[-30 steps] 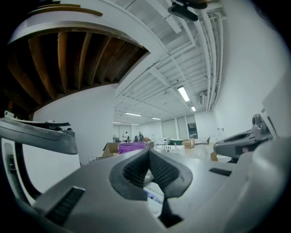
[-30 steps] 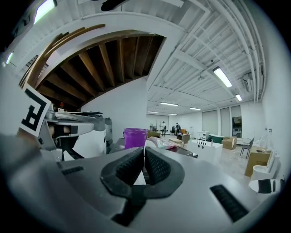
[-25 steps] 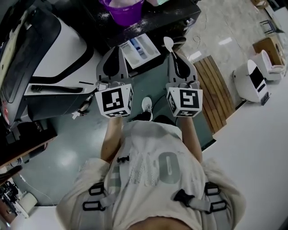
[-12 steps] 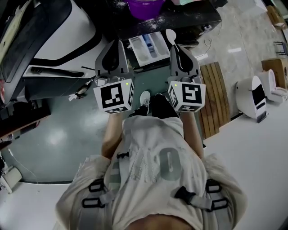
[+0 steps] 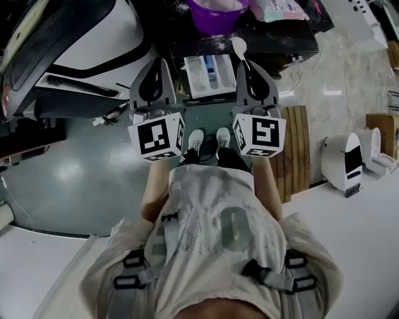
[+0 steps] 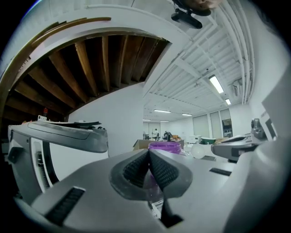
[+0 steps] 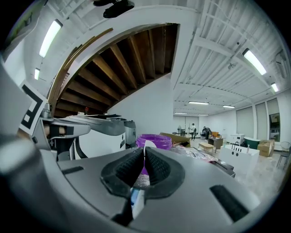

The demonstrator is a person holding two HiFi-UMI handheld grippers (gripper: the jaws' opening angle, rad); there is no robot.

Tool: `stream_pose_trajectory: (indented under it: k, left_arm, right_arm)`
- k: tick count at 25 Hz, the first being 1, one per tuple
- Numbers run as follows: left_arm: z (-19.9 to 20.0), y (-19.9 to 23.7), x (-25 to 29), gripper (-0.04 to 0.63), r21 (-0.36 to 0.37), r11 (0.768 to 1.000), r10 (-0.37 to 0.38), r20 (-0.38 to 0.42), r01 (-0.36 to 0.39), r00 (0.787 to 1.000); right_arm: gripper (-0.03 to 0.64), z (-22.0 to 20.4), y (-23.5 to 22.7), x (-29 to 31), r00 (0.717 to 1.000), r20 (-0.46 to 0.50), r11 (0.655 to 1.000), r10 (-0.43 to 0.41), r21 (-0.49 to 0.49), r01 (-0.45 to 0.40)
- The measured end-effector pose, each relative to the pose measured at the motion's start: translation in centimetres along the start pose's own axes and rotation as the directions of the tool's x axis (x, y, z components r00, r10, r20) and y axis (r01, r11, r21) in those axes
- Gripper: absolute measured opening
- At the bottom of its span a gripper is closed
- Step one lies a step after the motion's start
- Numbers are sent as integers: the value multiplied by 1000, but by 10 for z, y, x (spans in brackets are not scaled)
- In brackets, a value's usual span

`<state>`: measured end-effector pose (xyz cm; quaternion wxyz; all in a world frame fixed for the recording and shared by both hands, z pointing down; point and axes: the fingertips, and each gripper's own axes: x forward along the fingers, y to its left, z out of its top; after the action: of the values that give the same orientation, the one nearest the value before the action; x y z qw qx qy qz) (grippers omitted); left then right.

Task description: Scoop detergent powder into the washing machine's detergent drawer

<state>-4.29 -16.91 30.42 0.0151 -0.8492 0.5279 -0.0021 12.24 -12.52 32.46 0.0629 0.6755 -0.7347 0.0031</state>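
Observation:
In the head view the white detergent drawer (image 5: 209, 70) stands pulled out from the dark washing machine top (image 5: 280, 34), between my two grippers. A purple bowl (image 5: 218, 12) with pale powder sits just behind it. My right gripper (image 5: 248, 65) is shut on the handle of a white spoon (image 5: 239, 45), whose bowl reaches over the machine's front edge, right of the drawer. In the right gripper view the spoon (image 7: 145, 146) shows edge-on in front of the purple bowl (image 7: 154, 140). My left gripper (image 5: 159, 62) is shut with nothing in it, left of the drawer.
A big black and white machine (image 5: 75, 43) fills the left. A wooden slat platform (image 5: 293, 149) and a white appliance (image 5: 346, 162) stand on the floor at right. A printed pack (image 5: 283, 9) lies beside the bowl. Spilled powder dusts the machine top.
The drawer and bowl have shifted from left of centre to straight ahead between the grippers. The person's feet now stand side by side. Both grippers keep their hold and spacing.

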Motion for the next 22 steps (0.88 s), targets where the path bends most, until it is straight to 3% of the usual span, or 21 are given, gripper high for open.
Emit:
stream_pose_trajectory:
  k: [8,22]
  left_arm:
    - [0,-16,5,20,-17,998,55,-14,-55,998]
    - [1,-28,51,20,-10,997,75,-13,-75,997]
  right_arm:
    - [9,0,-14,1,998,13,998,66,6,-66]
    - [11,8,-53,32,996,53,997,78,23,-80]
